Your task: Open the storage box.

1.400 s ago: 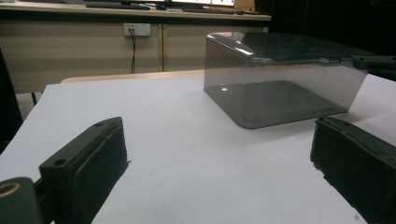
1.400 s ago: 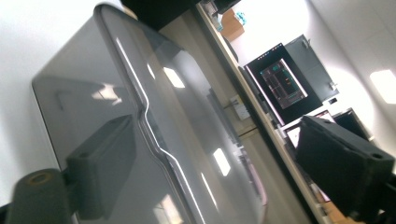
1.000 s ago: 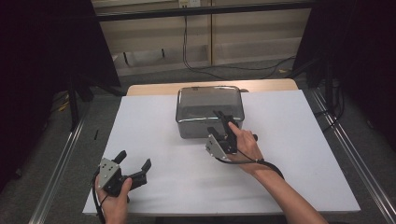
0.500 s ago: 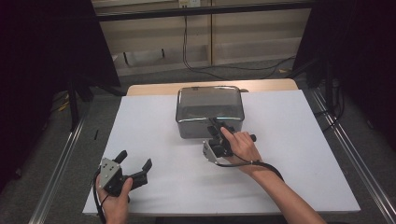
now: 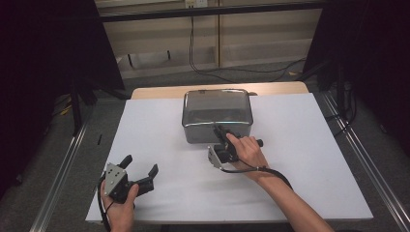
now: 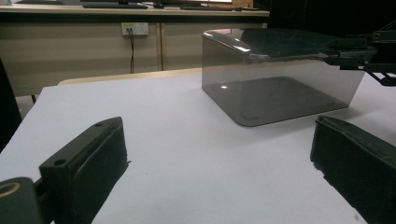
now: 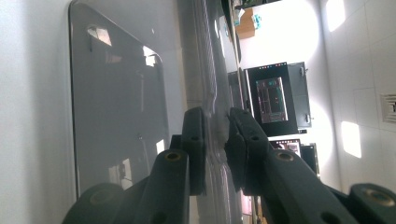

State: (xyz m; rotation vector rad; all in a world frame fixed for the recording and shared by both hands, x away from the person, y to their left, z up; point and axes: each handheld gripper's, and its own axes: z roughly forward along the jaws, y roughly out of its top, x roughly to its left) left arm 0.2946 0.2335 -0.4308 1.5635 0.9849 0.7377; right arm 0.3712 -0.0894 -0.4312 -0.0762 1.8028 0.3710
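High view, nearest first: left gripper [image 5: 140, 175] sits by the front-left edge of the white table [image 5: 314, 159], jaws spread wide w/ nothing between them, pads hanging over bare tabletop. Loads of open room around it, esp. to its left and towards the middle. Further in, right gripper [image 5: 223, 137] is at the front rim of the clear plastic tub [image 5: 216, 112]. Its jaws have just been closing, and the right gripper view shows them pinched on that thin rim, one pad [image 7: 196, 149] outside the wall, the other inside.

Tub sits centre-back on the table, well apart from the left gripper, w/ free space on both sides. It's a smoky see-through box, rounded corners, open top, shiny rim. Left gripper view shows the tub [image 6: 280, 88] has nothing in it, just its dark floor. Behind it the table's wooden far edge [image 5: 159, 92], then cables on the floor.
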